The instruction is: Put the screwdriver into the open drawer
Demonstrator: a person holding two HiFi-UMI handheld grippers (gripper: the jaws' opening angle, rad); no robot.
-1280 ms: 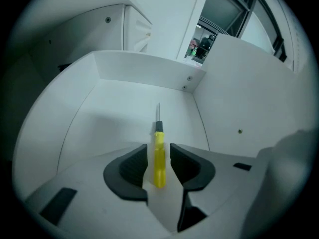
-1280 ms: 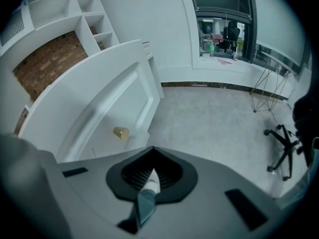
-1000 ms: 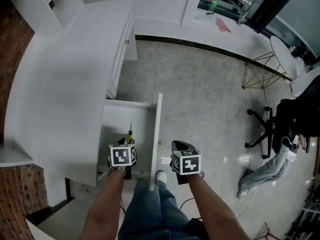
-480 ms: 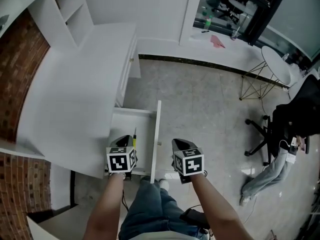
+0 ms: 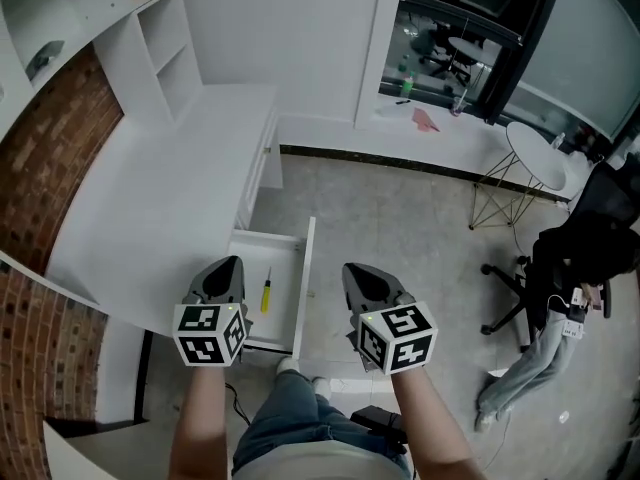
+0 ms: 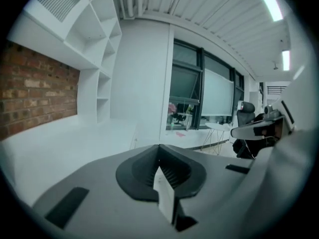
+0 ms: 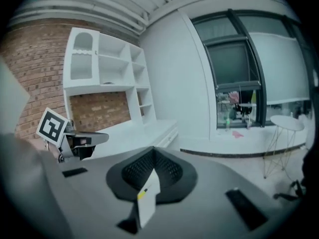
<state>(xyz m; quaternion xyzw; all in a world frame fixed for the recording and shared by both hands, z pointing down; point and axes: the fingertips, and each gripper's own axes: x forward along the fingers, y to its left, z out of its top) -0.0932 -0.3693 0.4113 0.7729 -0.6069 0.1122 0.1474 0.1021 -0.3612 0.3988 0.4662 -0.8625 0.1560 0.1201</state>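
The screwdriver (image 5: pixel 266 294), with a yellow handle, lies inside the open white drawer (image 5: pixel 303 286) that sticks out from the desk, low in the head view. Both grippers are held high above it, near the camera. My left gripper (image 5: pixel 227 267) hangs over the desk's edge left of the drawer, jaws shut and empty; its own view shows the pads meeting (image 6: pixel 159 151). My right gripper (image 5: pixel 359 272) hovers over the floor right of the drawer front, also shut with nothing in it (image 7: pixel 152 152). Neither touches the screwdriver.
A long white desk (image 5: pixel 165 203) runs along a brick wall, with white shelves (image 5: pixel 150 28) at its far end. A black office chair (image 5: pixel 560 268) and a small round table (image 5: pixel 532 153) stand on the tiled floor to the right. My legs (image 5: pixel 290 418) are below the drawer.
Both grippers have risen away from the drawer toward the camera. The screwdriver stays lying in the drawer. The head view has tilted up and takes in more of the room.
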